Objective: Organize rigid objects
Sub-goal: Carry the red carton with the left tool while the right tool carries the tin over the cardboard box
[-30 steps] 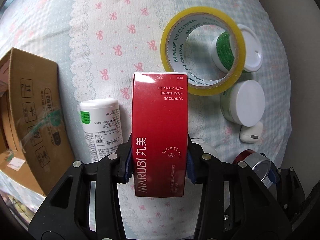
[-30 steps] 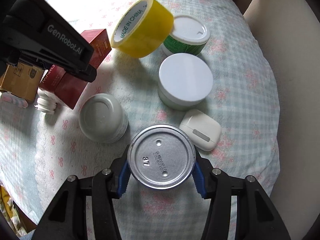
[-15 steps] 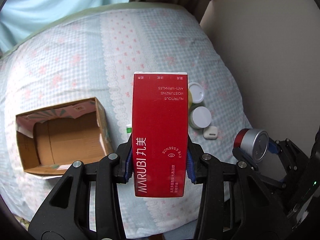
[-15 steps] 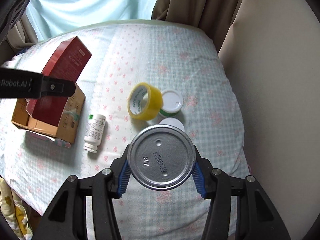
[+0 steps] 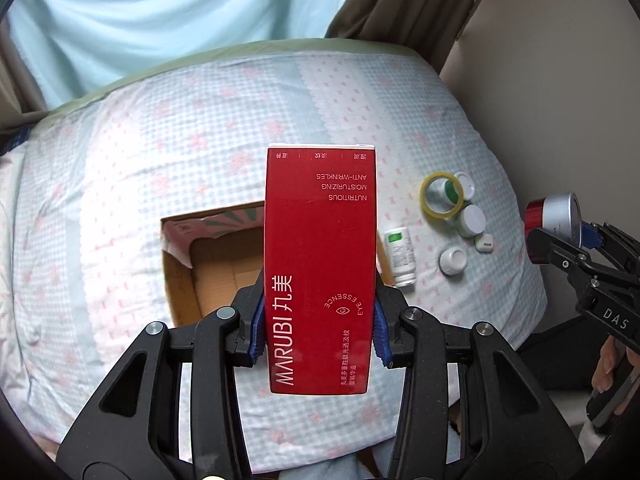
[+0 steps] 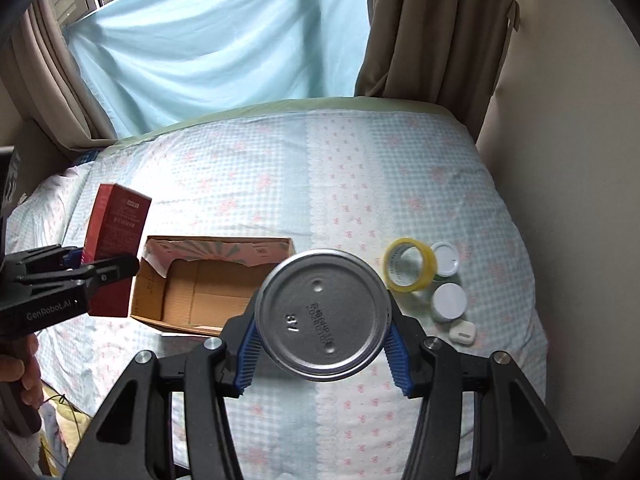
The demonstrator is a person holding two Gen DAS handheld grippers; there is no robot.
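My left gripper [image 5: 318, 328] is shut on a tall red MARUBI box [image 5: 320, 264], held high above the bed; the box also shows in the right wrist view [image 6: 116, 248]. My right gripper [image 6: 322, 348] is shut on a metal can [image 6: 322, 314] with a red side [image 5: 554, 216], also held high. An open cardboard box [image 6: 200, 292] lies on the bed, empty inside. To its right lie a yellow tape roll [image 6: 408, 264], a white pill bottle [image 5: 400, 256], two white-lidded jars [image 6: 450, 300] and a white earbud case [image 6: 462, 332].
The bed [image 6: 320, 168] has a checked blue cover with pink bows. A small white jar [image 5: 453, 261] sits near the pill bottle. Curtains [image 6: 424, 28] and a window are at the far side, a wall [image 6: 568, 120] on the right.
Both grippers have risen far above the bed with their objects still held. The cardboard box and the small items now look much smaller and farther away.
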